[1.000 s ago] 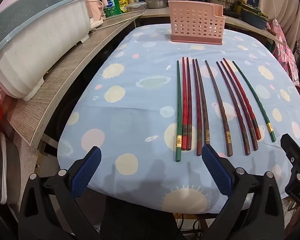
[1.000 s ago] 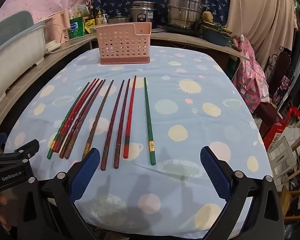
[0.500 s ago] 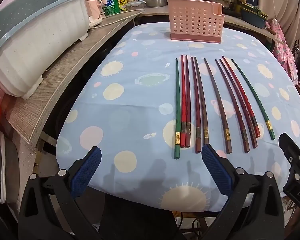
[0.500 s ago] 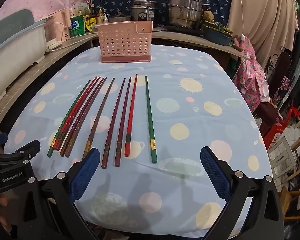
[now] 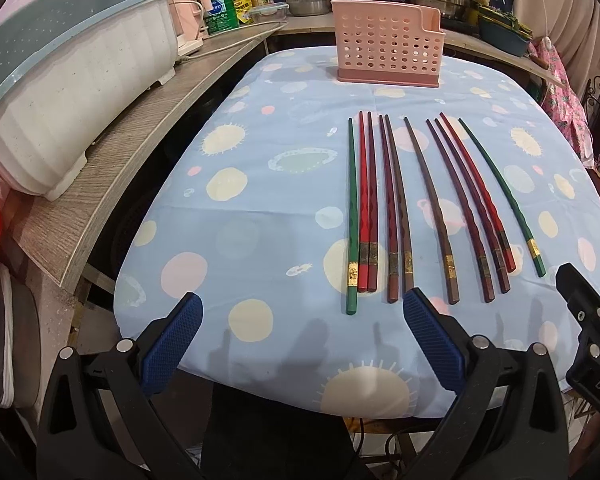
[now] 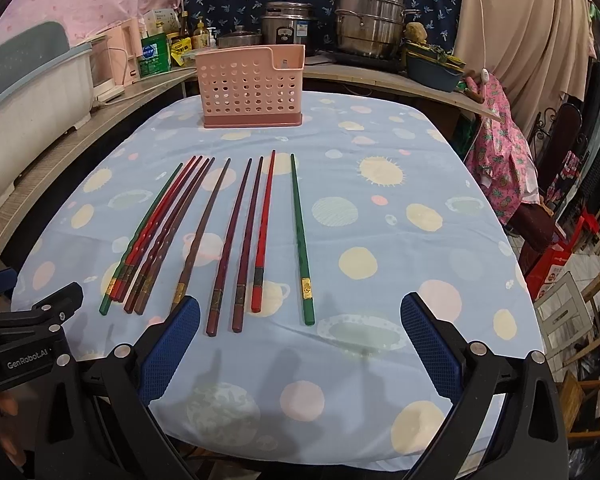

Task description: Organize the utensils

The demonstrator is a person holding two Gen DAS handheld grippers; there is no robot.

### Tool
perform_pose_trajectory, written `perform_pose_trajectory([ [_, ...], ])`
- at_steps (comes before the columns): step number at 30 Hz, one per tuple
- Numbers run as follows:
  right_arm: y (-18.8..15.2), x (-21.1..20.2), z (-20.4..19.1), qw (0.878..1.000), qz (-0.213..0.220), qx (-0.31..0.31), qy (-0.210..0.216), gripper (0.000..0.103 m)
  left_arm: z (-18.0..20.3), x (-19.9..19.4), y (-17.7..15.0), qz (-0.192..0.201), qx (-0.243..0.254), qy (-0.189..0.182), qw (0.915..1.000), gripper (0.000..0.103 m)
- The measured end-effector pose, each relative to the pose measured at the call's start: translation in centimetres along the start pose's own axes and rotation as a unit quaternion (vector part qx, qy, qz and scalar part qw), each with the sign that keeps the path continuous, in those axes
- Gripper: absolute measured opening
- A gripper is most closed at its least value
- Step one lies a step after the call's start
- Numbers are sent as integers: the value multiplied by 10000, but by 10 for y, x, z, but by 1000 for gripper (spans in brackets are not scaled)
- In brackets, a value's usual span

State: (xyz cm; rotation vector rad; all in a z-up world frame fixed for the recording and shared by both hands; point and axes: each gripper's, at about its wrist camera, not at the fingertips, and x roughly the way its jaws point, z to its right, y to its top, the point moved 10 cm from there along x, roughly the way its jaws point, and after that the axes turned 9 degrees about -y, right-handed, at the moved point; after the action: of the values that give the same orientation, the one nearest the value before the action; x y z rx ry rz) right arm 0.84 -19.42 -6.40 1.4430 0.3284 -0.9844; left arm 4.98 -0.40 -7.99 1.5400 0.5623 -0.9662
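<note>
Table (image 5: 260, 208) covered in light-blue cloth with pastel dots and suns. On it: ten chopsticks (image 5: 400, 208) in a loose row, tips toward far edge, green ones outermost. Pink perforated holder (image 5: 388, 54) upright near far edge, well apart from them.

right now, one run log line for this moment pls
phase: pre-grasp | left gripper: open, empty | right gripper: open, empty | chopsticks: flat on tablecloth | pink basket: upright behind them

Chopsticks (image 5: 424, 208): green, red, maroon, brown, gold-banded. Basket (image 5: 388, 50): pink, perforated. Surface cloth (image 5: 260, 208): pale blue, pastel dots, suns. Pads (image 5: 172, 350): blue, cross-hatched.
</note>
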Motion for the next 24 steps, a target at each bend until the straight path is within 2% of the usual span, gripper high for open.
perform_pose_trajectory([
  [24, 0, -5, -1, 10000, 36, 13, 17, 96, 3, -2, -2, -17, -10, -38, 10000, 96],
])
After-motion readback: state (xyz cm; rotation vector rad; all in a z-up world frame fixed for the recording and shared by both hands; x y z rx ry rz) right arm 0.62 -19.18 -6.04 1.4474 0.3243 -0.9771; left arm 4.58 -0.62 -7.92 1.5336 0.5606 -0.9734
